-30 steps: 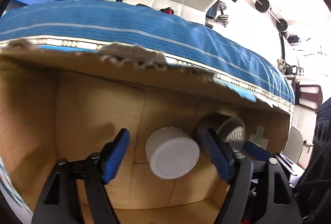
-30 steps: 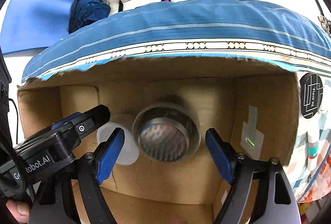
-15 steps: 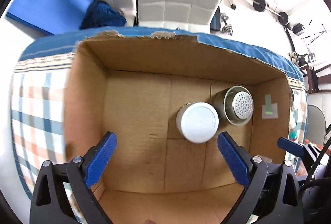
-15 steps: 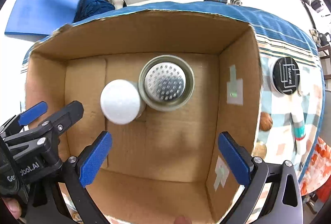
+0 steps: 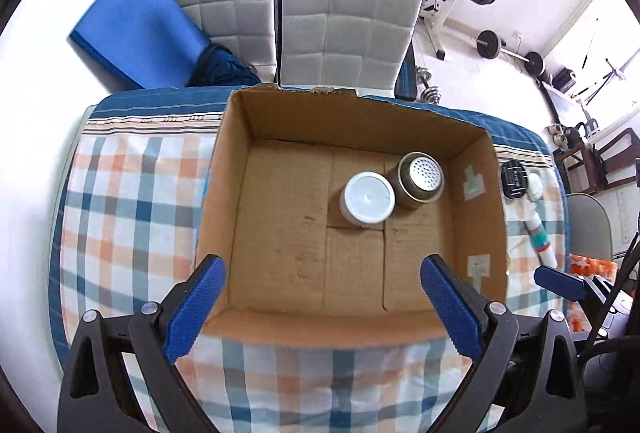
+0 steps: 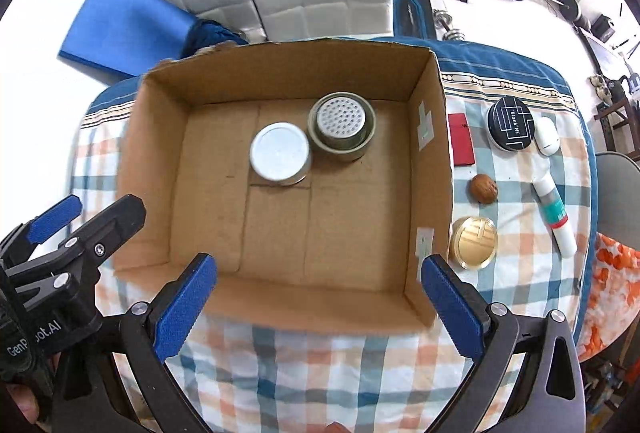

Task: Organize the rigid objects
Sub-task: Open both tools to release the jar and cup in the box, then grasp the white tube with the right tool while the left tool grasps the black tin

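Two claws: left claw and right claw both spread wide, nothing held; each hangs over the near wall of the cardboard box.
Box contents: white-lidded jar and metal perforated-top canister, upright, touching side by side toward the far wall; seen again from the left wrist, jar, canister.
Box position: sits on the checked cloth of the tabletop.
Outside box, right side: red card, black round tin, white oval item, walnut, gold round tin, white-and-teal tube; all apart from one another except tin and white oval item, which lie just beside each other.
Hidden / cut off: red card, walnut and gold tin are behind the box wall in the left wrist view. Lower bodies of jar and canister barely show from above. Tin's label only partly legible.
Left claw in right view: enters at lower left edge, largely cut off.
Change vs 0.5 s ago: both cameras now sit higher and farther back; whole box outline and more cloth visible. Jar and canister unmoved in the box. Claws as wide as before.
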`<state>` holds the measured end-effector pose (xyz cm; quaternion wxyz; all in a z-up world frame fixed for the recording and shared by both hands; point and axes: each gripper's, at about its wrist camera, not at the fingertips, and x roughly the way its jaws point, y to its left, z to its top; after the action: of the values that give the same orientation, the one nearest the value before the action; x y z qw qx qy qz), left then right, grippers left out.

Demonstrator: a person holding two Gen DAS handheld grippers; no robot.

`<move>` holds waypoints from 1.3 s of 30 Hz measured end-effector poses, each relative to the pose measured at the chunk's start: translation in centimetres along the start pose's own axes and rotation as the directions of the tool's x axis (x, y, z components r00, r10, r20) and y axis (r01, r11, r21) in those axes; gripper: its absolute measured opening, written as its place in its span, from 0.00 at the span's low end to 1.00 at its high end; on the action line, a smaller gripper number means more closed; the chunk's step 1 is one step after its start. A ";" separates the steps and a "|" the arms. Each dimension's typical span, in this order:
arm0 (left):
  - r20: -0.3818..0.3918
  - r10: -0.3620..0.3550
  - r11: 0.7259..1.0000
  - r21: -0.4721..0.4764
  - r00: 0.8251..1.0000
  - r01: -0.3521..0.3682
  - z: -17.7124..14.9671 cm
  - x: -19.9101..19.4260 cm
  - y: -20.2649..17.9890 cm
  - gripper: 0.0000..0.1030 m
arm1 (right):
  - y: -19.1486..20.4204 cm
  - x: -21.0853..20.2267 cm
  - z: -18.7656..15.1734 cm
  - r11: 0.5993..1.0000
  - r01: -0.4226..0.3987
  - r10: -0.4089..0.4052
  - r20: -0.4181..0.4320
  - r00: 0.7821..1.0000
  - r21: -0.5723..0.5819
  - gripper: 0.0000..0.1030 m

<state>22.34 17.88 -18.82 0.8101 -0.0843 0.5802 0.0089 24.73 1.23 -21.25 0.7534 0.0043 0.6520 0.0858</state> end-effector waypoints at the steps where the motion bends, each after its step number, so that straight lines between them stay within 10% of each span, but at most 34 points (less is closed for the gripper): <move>1: 0.004 -0.002 1.000 -0.003 1.000 0.002 -0.2 -0.6 -0.3 0.97 | 0.2 -0.6 -0.5 1.000 0.000 0.000 0.009 1.000 -0.007 1.00; 12: 0.088 -0.011 0.999 0.035 0.996 0.008 -1.0 -6.4 -4.6 0.97 | -0.7 -7.1 -3.8 0.994 -0.102 0.104 0.073 0.992 -0.036 1.00; 21: 0.058 -0.075 0.986 0.153 0.995 0.065 2.6 -2.9 -16.1 0.97 | -13.2 -10.0 -2.1 0.997 -0.021 0.013 0.098 0.995 0.080 1.00; 28: -0.019 -0.004 0.956 0.293 1.000 0.009 5.5 5.8 -26.6 0.97 | -27.6 -4.9 -0.5 0.960 0.138 -0.153 0.044 0.987 0.245 1.00; 36: -0.112 0.097 0.935 0.352 0.989 -0.052 6.8 14.1 -31.9 0.97 | -34.6 7.9 1.8 0.953 0.156 -0.113 -0.174 0.978 0.260 0.91; 39: -0.143 0.120 0.934 0.351 0.982 -0.063 7.1 16.5 -32.3 0.97 | -35.1 11.8 2.3 0.960 0.200 -0.147 -0.252 0.957 0.196 0.58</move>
<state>37.96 -14.30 -28.05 0.7610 0.0855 0.6401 -0.0620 32.92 -31.53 -36.59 0.6706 0.0198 0.7396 -0.0537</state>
